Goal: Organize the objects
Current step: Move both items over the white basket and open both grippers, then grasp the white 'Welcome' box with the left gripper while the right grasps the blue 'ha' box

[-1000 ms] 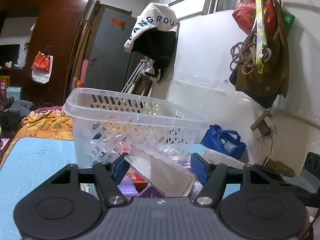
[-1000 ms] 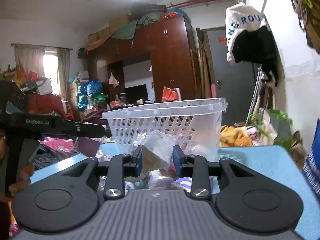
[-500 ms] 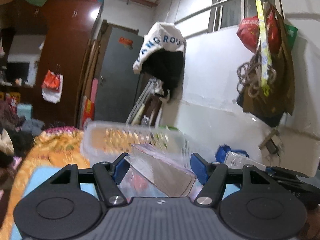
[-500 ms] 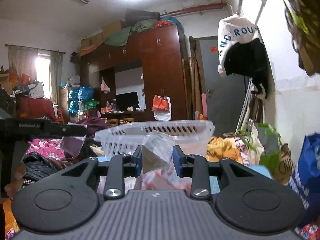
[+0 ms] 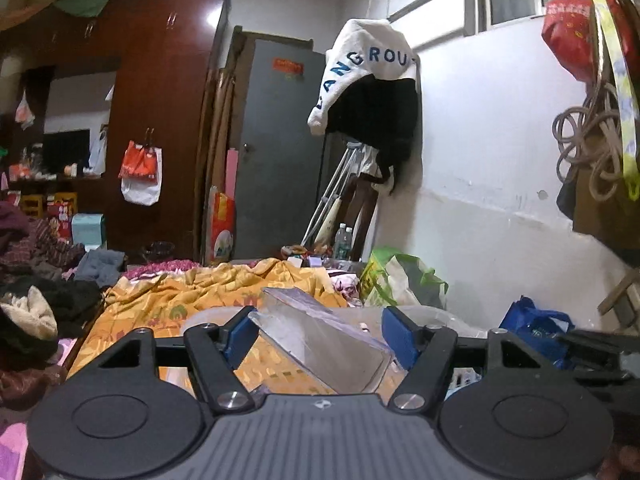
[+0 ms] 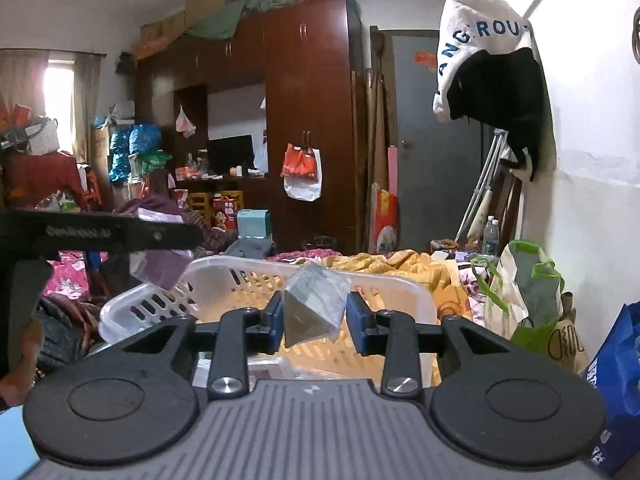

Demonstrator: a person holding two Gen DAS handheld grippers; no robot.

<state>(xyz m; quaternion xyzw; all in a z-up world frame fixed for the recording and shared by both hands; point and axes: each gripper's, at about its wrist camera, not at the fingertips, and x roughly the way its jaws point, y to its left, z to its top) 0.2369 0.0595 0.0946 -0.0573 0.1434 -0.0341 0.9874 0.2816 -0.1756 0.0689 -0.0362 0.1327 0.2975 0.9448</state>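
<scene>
In the left wrist view my left gripper holds a clear flat box with a purple edge tilted between its blue pads. The jaws are opening, but both pads still touch the box. Below it shows the rim of the white slotted basket. In the right wrist view my right gripper has a small clear packet pinched between its pads. Its jaws are opening too, with the packet still touching both. The packet hangs above the basket's near rim. The left tool's black frame carries the purple box over the basket's left end.
An orange blanket lies behind the basket. A green and white bag and a blue bag stand by the white wall on the right. A strip of the blue tabletop shows at the lower left. A hand grips the left tool.
Both grippers have risen and moved forward with the box and the packet. The basket, earlier level with the fingers and ahead of them, now sits below them.
</scene>
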